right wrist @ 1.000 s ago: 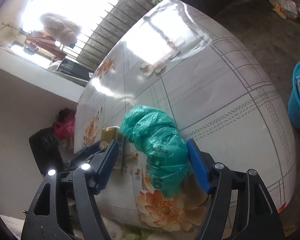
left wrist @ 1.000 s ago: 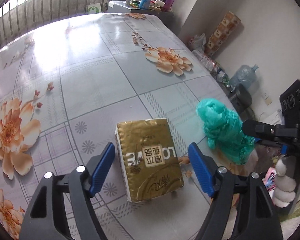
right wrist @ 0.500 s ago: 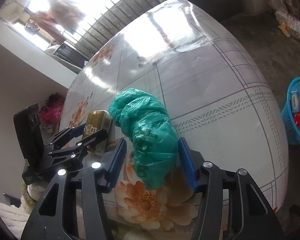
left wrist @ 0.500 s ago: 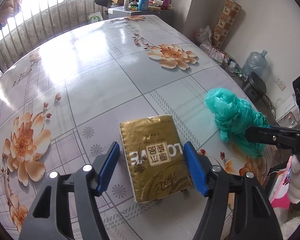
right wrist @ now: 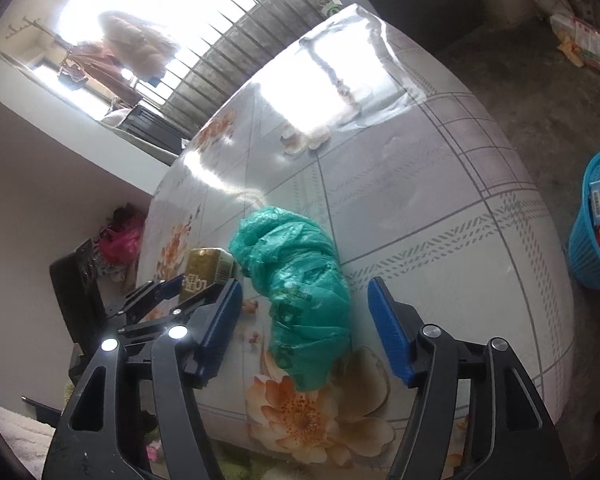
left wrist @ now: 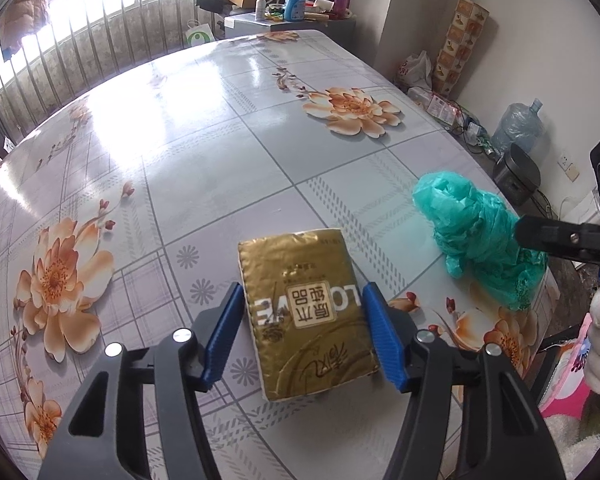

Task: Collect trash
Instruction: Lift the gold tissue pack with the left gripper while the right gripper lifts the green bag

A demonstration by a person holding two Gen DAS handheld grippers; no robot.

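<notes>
A gold tissue pack (left wrist: 310, 316) lies on the flowered table (left wrist: 180, 152). My left gripper (left wrist: 304, 330) straddles it, its blue pads close against both sides. A crumpled green plastic bag (right wrist: 296, 280) lies near the table's edge; it also shows in the left wrist view (left wrist: 476, 232). My right gripper (right wrist: 304, 328) is open around the bag, with a gap between the pads and the bag. The tissue pack shows in the right wrist view (right wrist: 204, 268), with the left gripper's fingers beside it.
A blue basket (right wrist: 596, 220) with items stands on the floor to the right of the table. A water jug (left wrist: 518, 128), boxes and bags sit by the wall. A cluttered cabinet (left wrist: 288, 12) stands beyond the table's far end.
My left gripper's jaws have narrowed onto the tissue pack. My right gripper narrowed around the green bag half a second ago and has since opened wider again.
</notes>
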